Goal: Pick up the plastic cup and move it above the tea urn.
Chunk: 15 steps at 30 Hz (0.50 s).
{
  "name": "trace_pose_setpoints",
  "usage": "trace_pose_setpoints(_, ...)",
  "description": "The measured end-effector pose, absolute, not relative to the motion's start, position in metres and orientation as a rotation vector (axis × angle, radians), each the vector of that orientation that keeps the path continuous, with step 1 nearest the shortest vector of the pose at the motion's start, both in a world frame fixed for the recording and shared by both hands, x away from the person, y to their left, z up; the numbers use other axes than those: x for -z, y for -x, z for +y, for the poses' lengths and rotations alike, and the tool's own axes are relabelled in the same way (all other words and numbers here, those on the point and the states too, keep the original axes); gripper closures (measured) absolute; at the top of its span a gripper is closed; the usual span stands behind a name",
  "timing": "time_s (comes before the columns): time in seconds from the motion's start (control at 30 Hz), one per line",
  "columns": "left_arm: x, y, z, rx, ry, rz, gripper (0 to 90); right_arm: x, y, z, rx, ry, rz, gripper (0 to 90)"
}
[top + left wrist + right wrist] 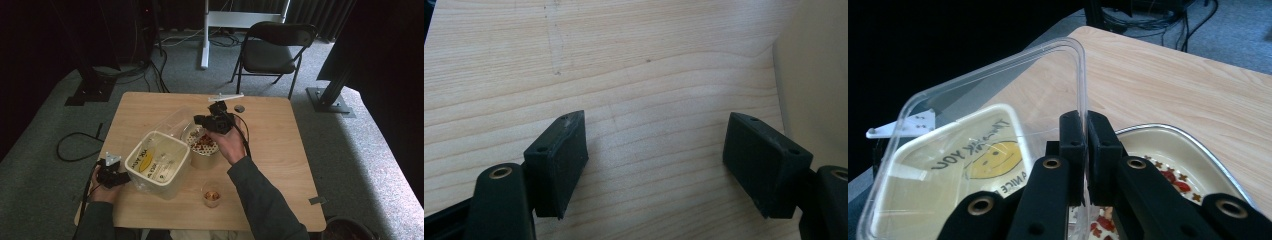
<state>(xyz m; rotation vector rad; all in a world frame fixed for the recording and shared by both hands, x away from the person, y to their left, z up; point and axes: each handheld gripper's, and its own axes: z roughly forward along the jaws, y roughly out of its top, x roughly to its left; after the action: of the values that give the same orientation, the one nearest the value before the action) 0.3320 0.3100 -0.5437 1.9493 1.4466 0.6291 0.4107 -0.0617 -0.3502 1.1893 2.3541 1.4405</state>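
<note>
Setting: wooden table (280, 150) on grey carpet, folding chair (272, 47) beyond far edge.
Lid (998, 100): clear thin plastic, light, flexible, slippery; raised above cream container (157, 165) near table's left edge.
Right gripper (1084, 135): clamped on lid's rim.
Left gripper (656, 160): jaws apart, beside container, nothing between.
Hold: rim edge, gently.

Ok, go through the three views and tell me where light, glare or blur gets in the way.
High view: dim, dark surroundings, daylight patches on the carpet; the clear lid is barely visible. Left gripper view: bright, even light on the table, the container washed out at the edge. Right gripper view: the right gripper is sharp, the background black, soft glare on the lid.
</note>
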Motion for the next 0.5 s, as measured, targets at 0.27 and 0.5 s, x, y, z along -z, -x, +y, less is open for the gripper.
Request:
trace_pose_setpoints(0.27, 0.5438, -0.3321, 0.3098, -0.630, -1.948, 1.446, 26.4, 0.3457, -0.4082, -0.0589, -1.552, -1.123, 2.396, 73.9)
trace_pose_setpoints(0.5, 0.5438, -0.3320, 0.3099, -0.629, -1.949, 1.446, 26.4, 0.3420, -0.4079, -0.0649, -1.617, -1.116, 2.370, 68.1)
